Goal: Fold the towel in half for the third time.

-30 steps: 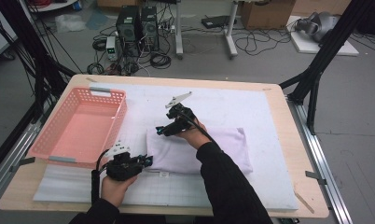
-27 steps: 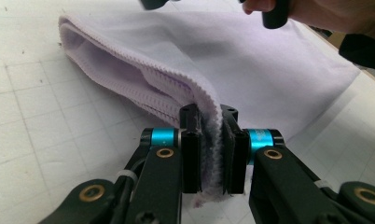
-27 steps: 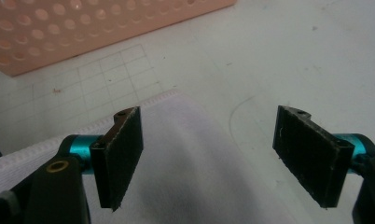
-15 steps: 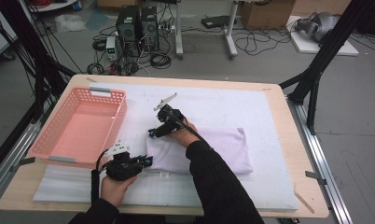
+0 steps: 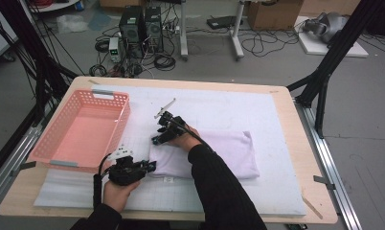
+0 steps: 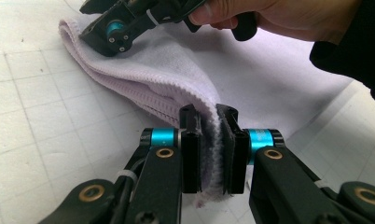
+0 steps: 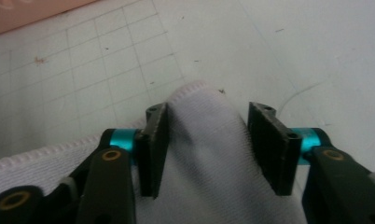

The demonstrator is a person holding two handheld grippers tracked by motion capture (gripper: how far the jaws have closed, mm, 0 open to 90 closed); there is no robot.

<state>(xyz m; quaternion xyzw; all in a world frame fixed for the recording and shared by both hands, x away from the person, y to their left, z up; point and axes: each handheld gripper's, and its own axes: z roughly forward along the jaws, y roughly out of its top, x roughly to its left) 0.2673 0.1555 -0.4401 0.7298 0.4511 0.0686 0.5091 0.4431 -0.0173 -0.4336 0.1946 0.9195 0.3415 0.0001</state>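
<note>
A folded pale lilac towel [image 5: 224, 153] lies on the white mat in the middle of the table. My left gripper [image 5: 150, 166] is at the towel's near left corner. In the left gripper view its jaws are shut on the towel's folded edge [image 6: 209, 154]. My right gripper [image 5: 157, 139] is low over the far left corner and also appears as the right gripper [image 6: 111, 35] in the left gripper view. Its jaws have just been closing. They straddle the towel corner [image 7: 204, 140], which humps up between them; the left pad [image 7: 155, 144] touches the cloth, while the right pad stands slightly off it.
A pink plastic basket [image 5: 80, 129] stands on the left of the table, close to both grippers. The white gridded mat [image 5: 257, 108] covers most of the wooden tabletop [image 5: 296, 143]. Cables and computer cases lie on the floor beyond the far edge.
My right gripper has moved left and down onto the towel's far left corner, and its jaws have narrowed around the cloth. The left gripper has kept still with its hold.
</note>
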